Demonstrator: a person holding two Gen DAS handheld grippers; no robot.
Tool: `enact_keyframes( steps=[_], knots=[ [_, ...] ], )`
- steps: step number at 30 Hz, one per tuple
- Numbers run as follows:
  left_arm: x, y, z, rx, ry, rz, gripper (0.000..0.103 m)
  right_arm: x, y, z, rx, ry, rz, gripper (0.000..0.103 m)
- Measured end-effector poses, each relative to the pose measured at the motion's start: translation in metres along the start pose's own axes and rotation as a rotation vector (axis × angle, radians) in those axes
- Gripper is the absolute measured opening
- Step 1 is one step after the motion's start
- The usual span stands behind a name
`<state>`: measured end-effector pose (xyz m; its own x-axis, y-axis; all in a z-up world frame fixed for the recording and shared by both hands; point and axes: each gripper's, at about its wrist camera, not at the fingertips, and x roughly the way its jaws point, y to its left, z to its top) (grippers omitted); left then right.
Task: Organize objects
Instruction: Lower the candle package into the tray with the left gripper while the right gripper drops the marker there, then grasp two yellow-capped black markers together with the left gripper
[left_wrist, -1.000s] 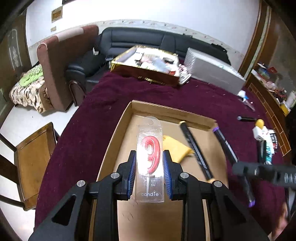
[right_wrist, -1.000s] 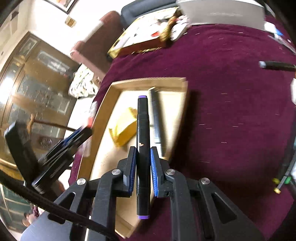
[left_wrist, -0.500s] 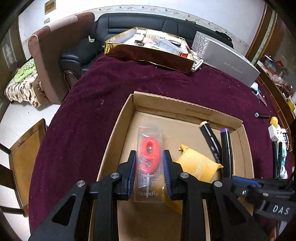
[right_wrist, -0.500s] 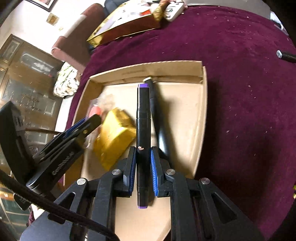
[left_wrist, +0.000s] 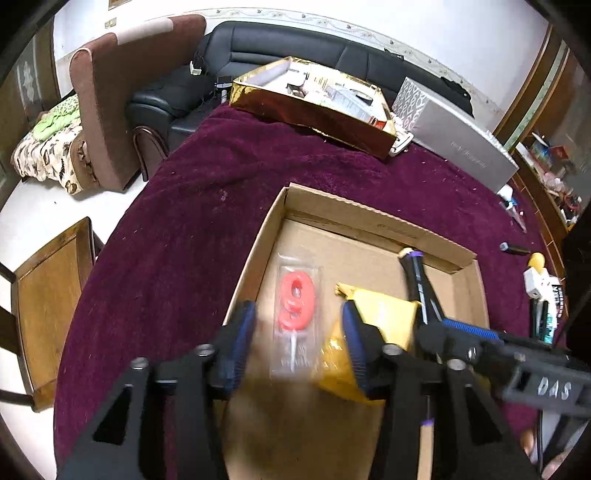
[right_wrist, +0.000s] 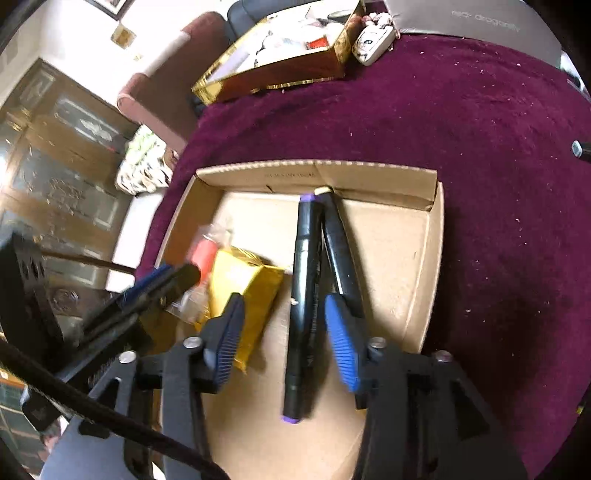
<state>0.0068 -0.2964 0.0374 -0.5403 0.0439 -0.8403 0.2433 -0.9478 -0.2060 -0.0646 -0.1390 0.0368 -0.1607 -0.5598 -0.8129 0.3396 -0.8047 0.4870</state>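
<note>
A shallow cardboard box (left_wrist: 328, 212) (right_wrist: 424, 258) sits on the maroon tablecloth. My left gripper (left_wrist: 297, 338) is open above the box; the packaged red "9" candle (left_wrist: 295, 304) lies between its spread fingers on the box floor. My right gripper (right_wrist: 282, 330) is open; the black marker with purple ends (right_wrist: 301, 295) lies between its fingers in the box, against a second black marker (right_wrist: 341, 254). A yellow foil packet (left_wrist: 380, 314) (right_wrist: 247, 291) lies between candle and markers.
A gold tray (left_wrist: 314, 99) of items and a grey box (left_wrist: 458, 147) stand at the table's far side. Pens and a white figure (left_wrist: 539, 284) lie to the right of the box. A wooden chair (left_wrist: 44, 295) and sofa (left_wrist: 258, 48) stand beyond the table.
Both grippers have opened. The candle left my left gripper and lies in the box. The purple-ended marker left my right gripper and lies beside the other marker.
</note>
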Motion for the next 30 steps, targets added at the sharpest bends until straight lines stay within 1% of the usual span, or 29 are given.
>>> enact_keyframes(
  steps=[2, 5, 7, 9, 11, 13, 15, 18, 20, 21, 23, 25, 27, 30],
  knots=[
    [-0.01, 0.0, -0.002, -0.014, -0.005, -0.021, 0.055, -0.012, 0.0, -0.002, -0.008, -0.029, -0.012, 0.048],
    [-0.028, -0.001, -0.008, -0.047, -0.011, -0.059, 0.055, -0.038, -0.001, -0.012, -0.03, -0.082, -0.011, 0.049],
    [-0.042, -0.007, -0.013, -0.048, -0.032, -0.105, 0.056, -0.058, -0.004, -0.022, -0.055, -0.132, -0.035, 0.054],
    [-0.054, -0.022, -0.016, -0.017, -0.063, -0.15, 0.058, -0.08, -0.01, -0.035, -0.071, -0.185, -0.072, 0.055],
    [-0.058, -0.04, -0.016, 0.03, -0.08, -0.176, 0.059, -0.1, -0.02, -0.044, -0.067, -0.23, -0.088, 0.056],
    [-0.059, -0.064, -0.016, 0.062, -0.073, -0.203, 0.058, -0.126, -0.041, -0.057, -0.043, -0.285, -0.112, 0.063],
    [-0.059, -0.088, -0.018, 0.082, -0.063, -0.262, 0.058, -0.15, -0.068, -0.072, -0.016, -0.321, -0.165, 0.067],
    [-0.058, -0.119, -0.025, 0.109, -0.049, -0.304, 0.058, -0.179, -0.11, -0.095, 0.014, -0.339, -0.258, 0.067],
    [-0.054, -0.144, -0.033, 0.141, -0.026, -0.317, 0.058, -0.193, -0.133, -0.109, 0.037, -0.351, -0.304, 0.067],
    [-0.051, -0.154, -0.036, 0.152, -0.008, -0.325, 0.058, -0.203, -0.152, -0.12, 0.06, -0.356, -0.325, 0.067],
    [-0.046, -0.173, -0.043, 0.166, 0.026, -0.34, 0.058, -0.214, -0.175, -0.135, 0.099, -0.362, -0.335, 0.067],
    [-0.042, -0.193, -0.048, 0.187, 0.049, -0.344, 0.058, -0.227, -0.205, -0.151, 0.165, -0.382, -0.326, 0.067],
    [-0.042, -0.211, -0.054, 0.215, 0.056, -0.345, 0.058, -0.241, -0.235, -0.166, 0.244, -0.414, -0.298, 0.067],
    [-0.042, -0.233, -0.06, 0.251, 0.054, -0.346, 0.058, -0.256, -0.266, -0.18, 0.331, -0.463, -0.269, 0.067]
  ],
)
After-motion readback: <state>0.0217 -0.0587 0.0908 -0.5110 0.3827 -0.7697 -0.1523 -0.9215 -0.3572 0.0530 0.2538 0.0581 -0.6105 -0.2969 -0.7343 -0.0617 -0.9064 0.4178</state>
